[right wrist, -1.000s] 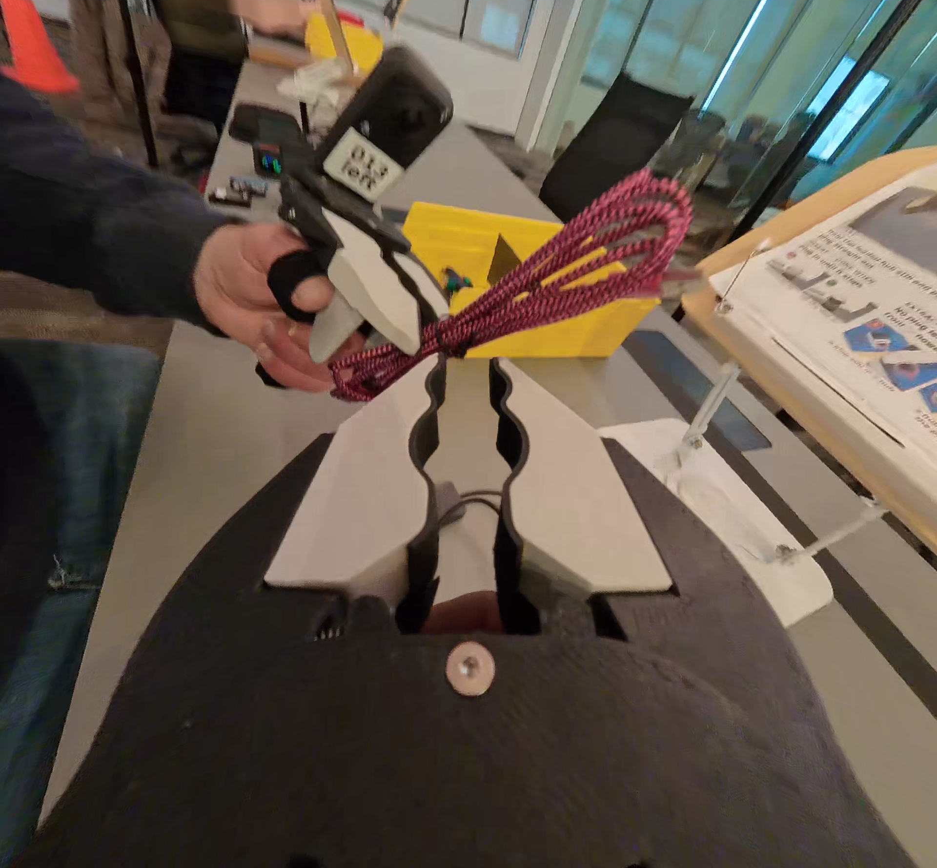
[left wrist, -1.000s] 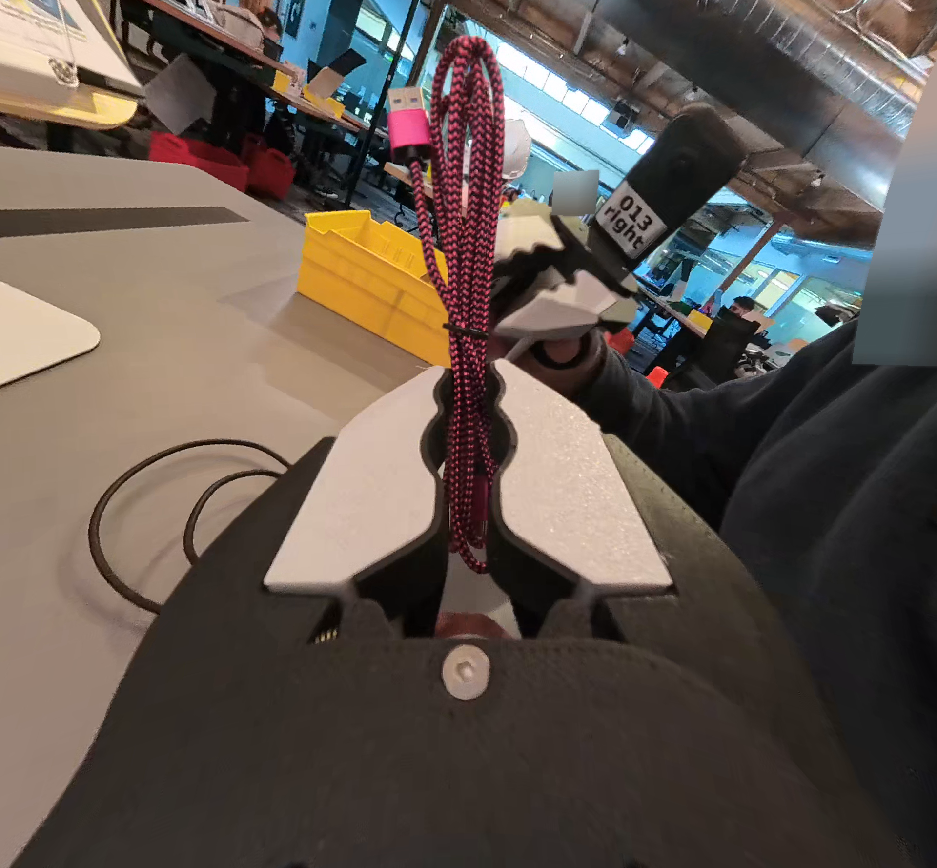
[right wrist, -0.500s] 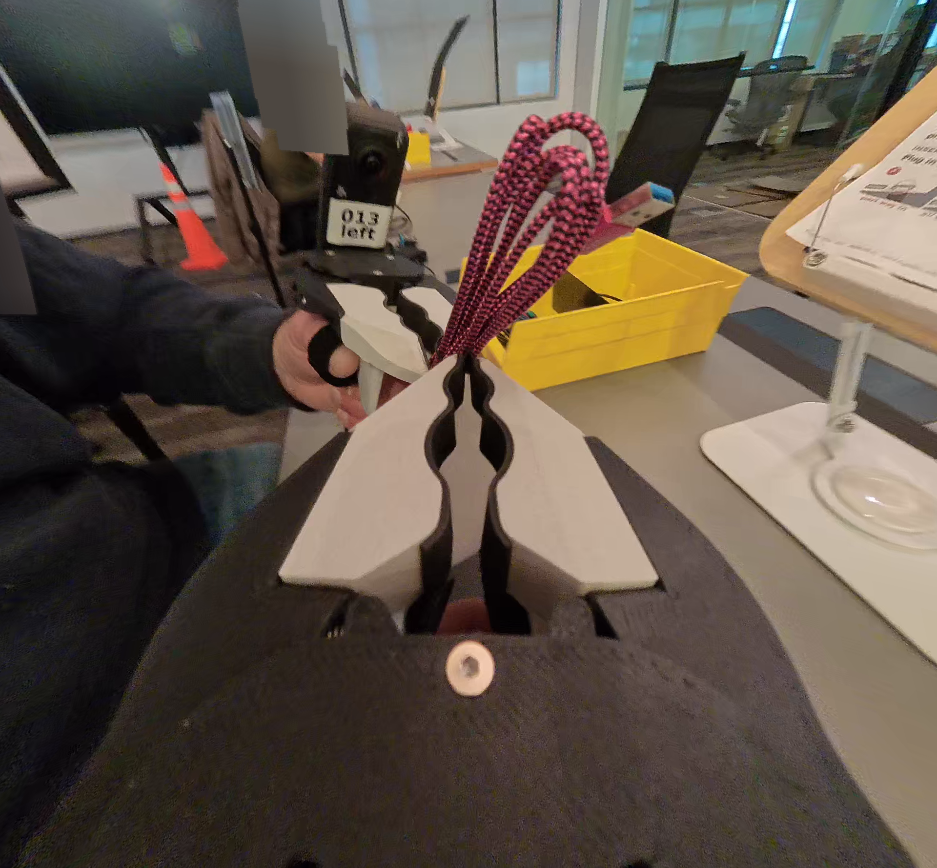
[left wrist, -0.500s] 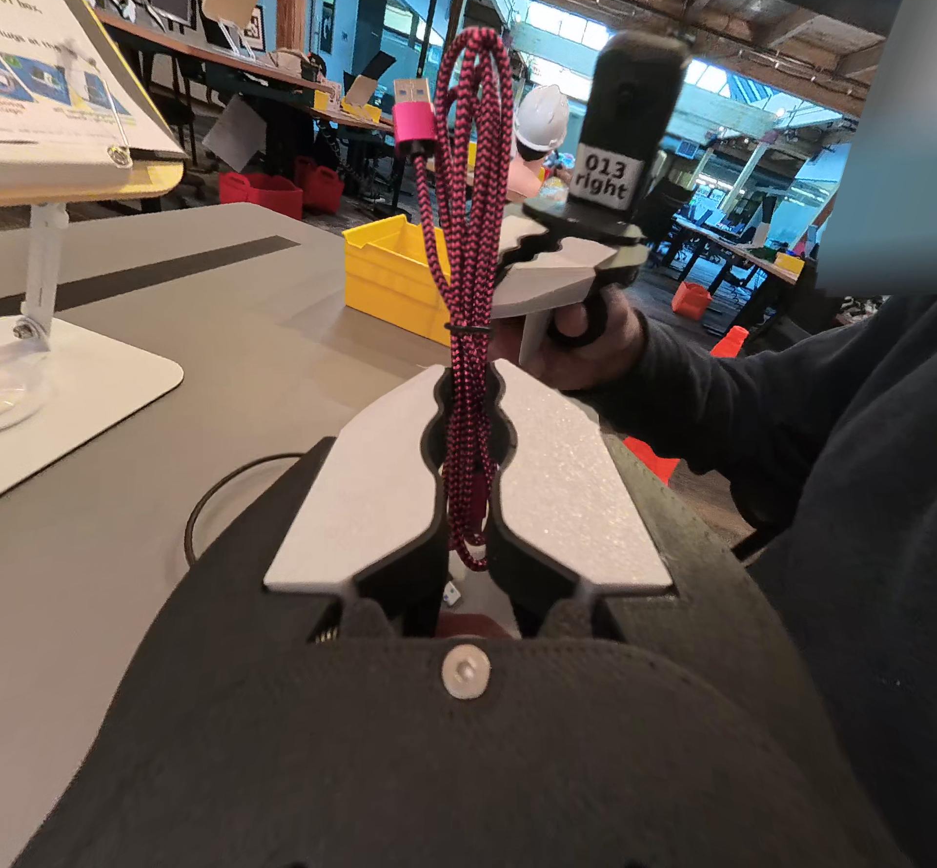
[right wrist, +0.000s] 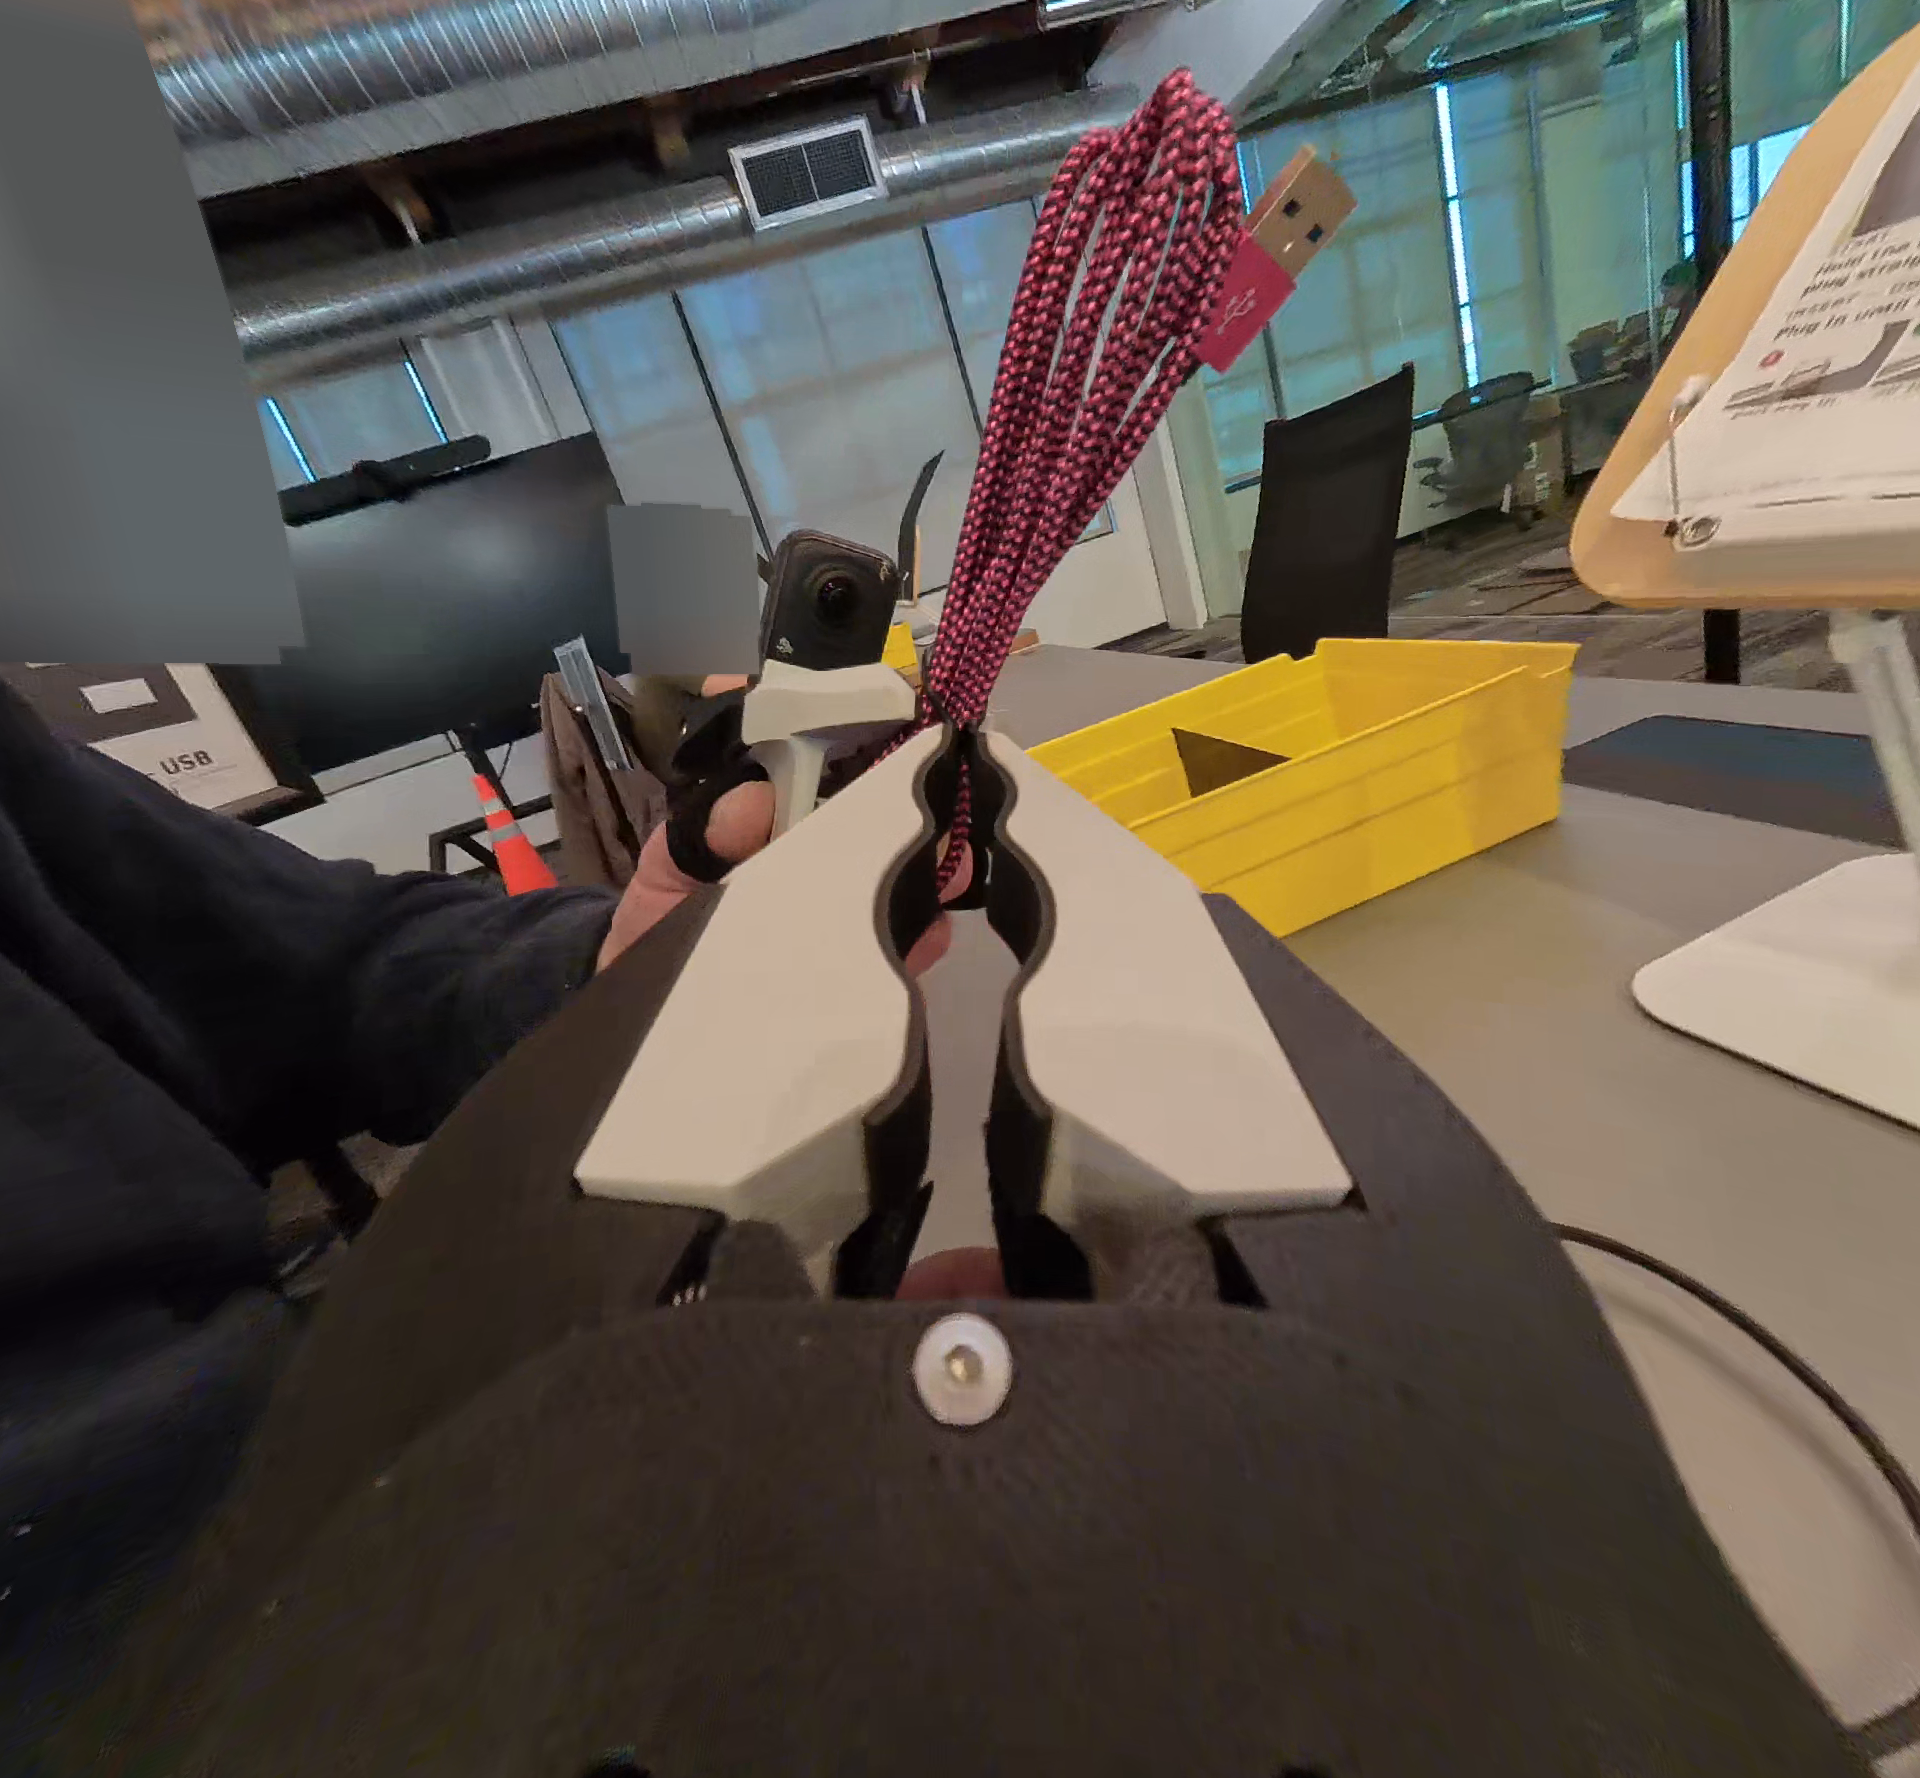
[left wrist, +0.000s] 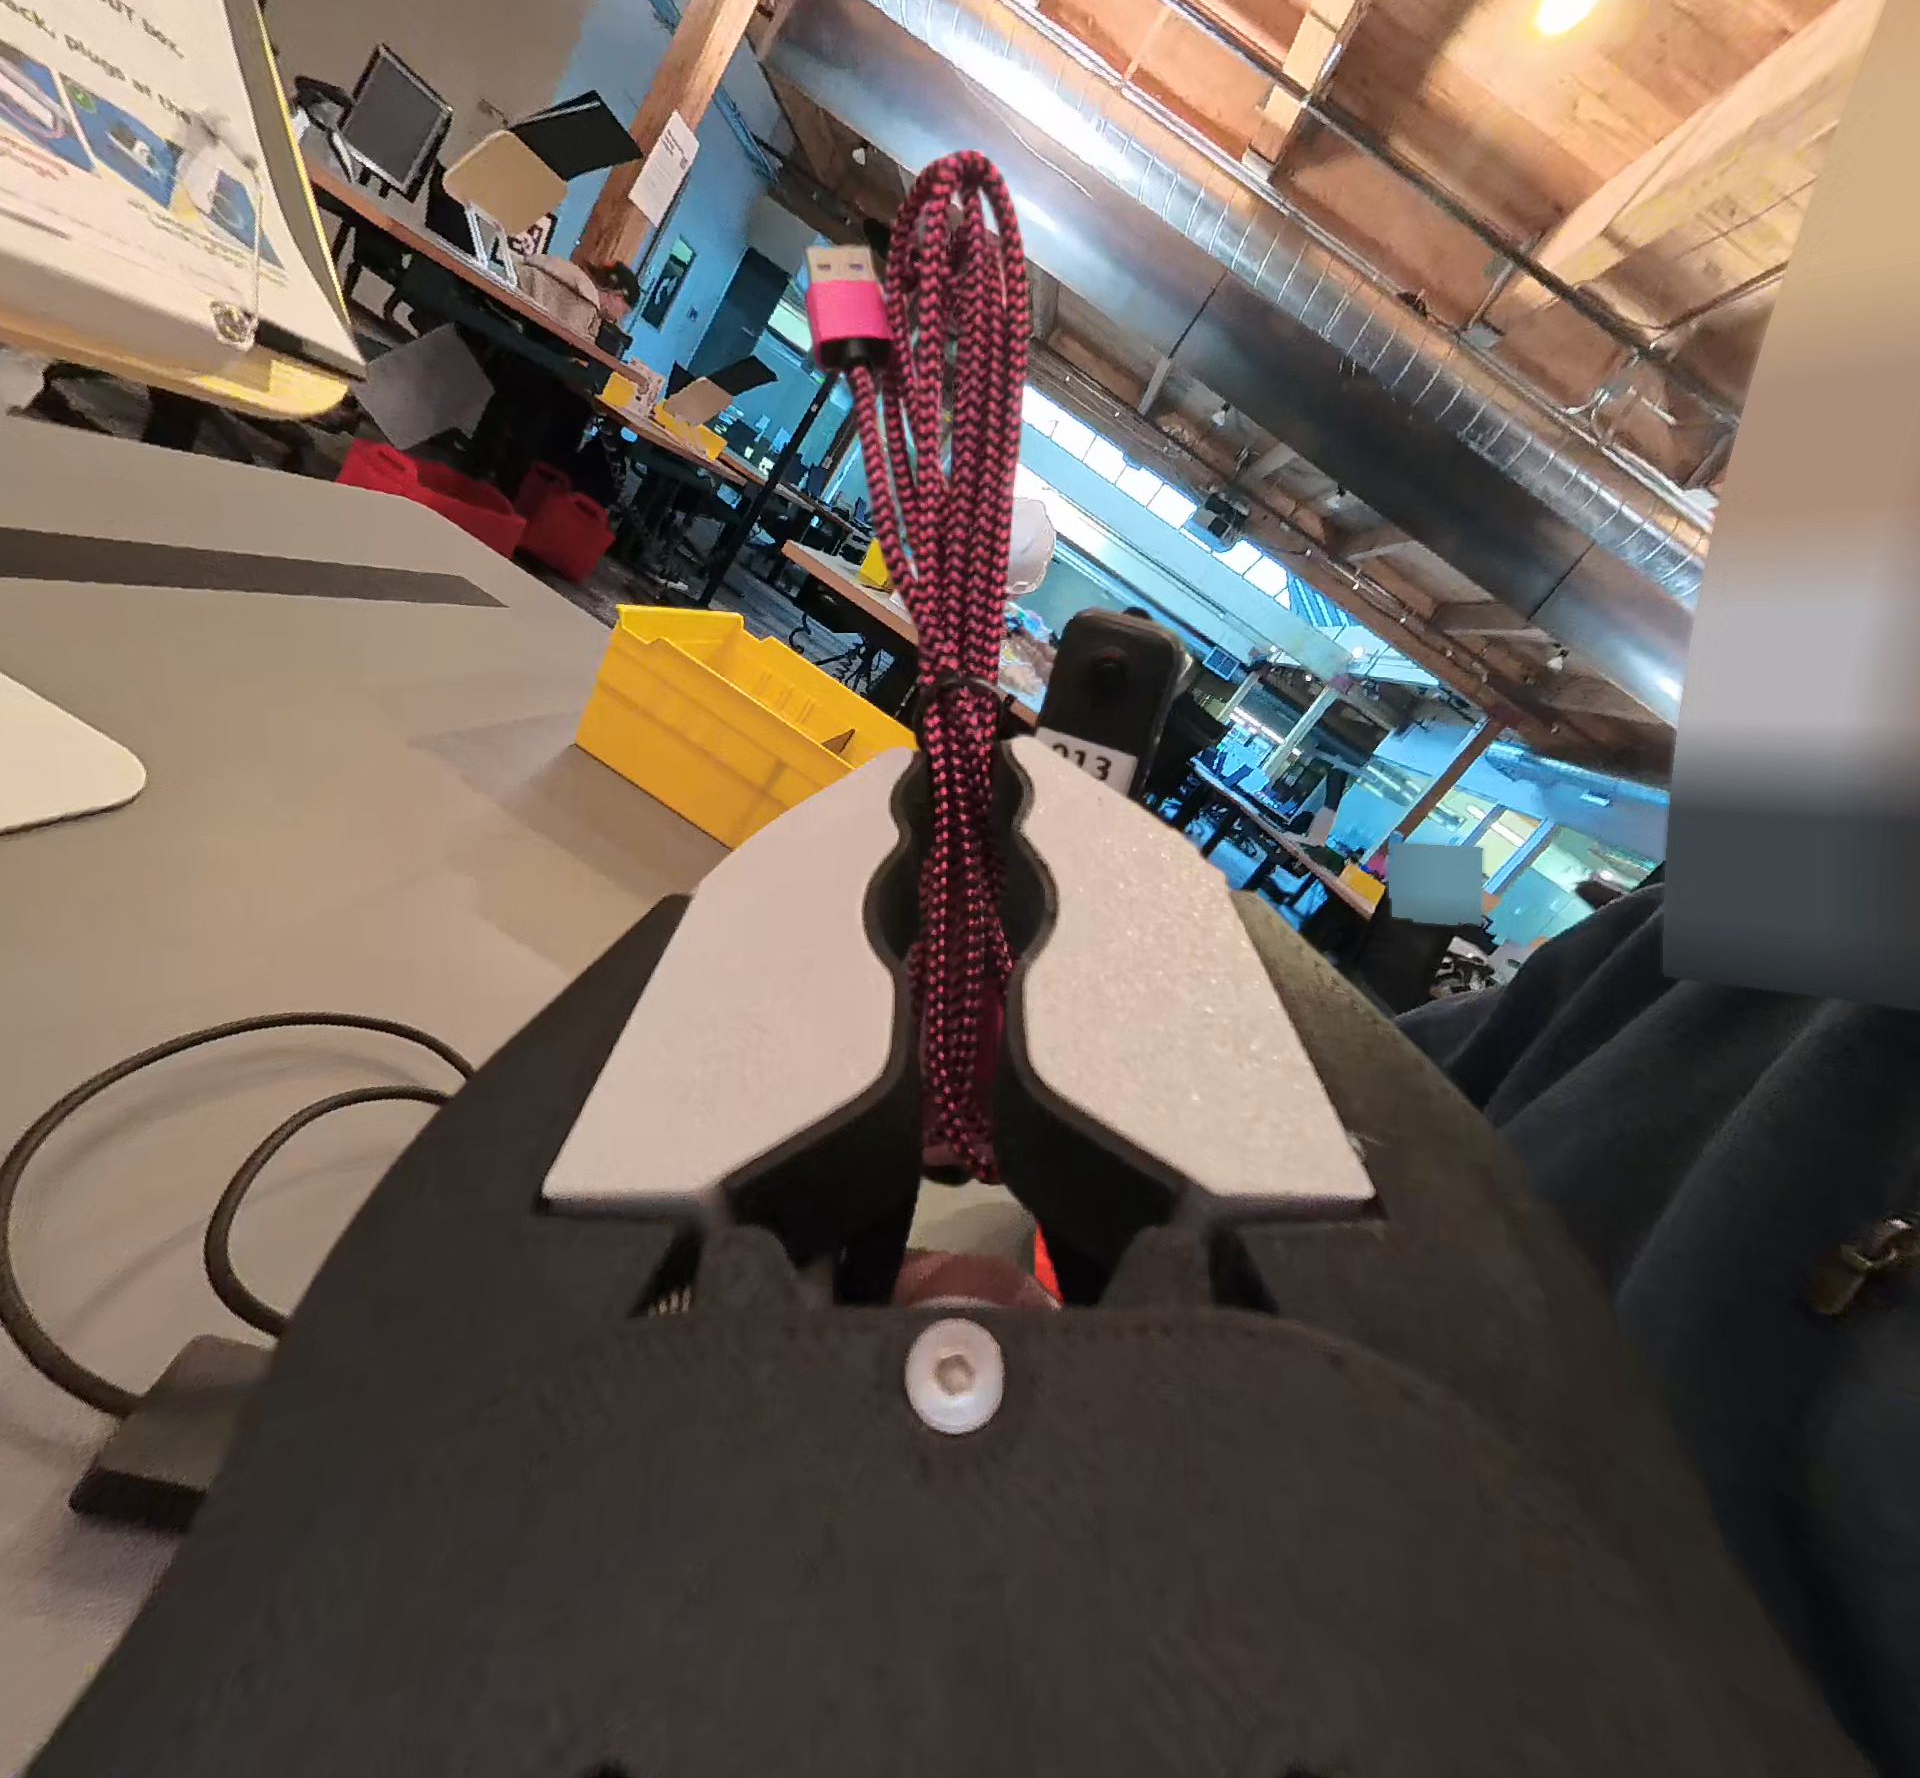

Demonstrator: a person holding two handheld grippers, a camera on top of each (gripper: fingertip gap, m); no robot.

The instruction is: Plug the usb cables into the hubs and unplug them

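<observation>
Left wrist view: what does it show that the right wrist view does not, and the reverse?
Only the left wrist view shows a flat black hub on the grey table, with its black cord looped beside it. Only the right wrist view shows the person's hand around the left gripper and an orange cone behind. Both show the pink braided cable, bundled and upright with its plug near the top, and the yellow bin.
</observation>
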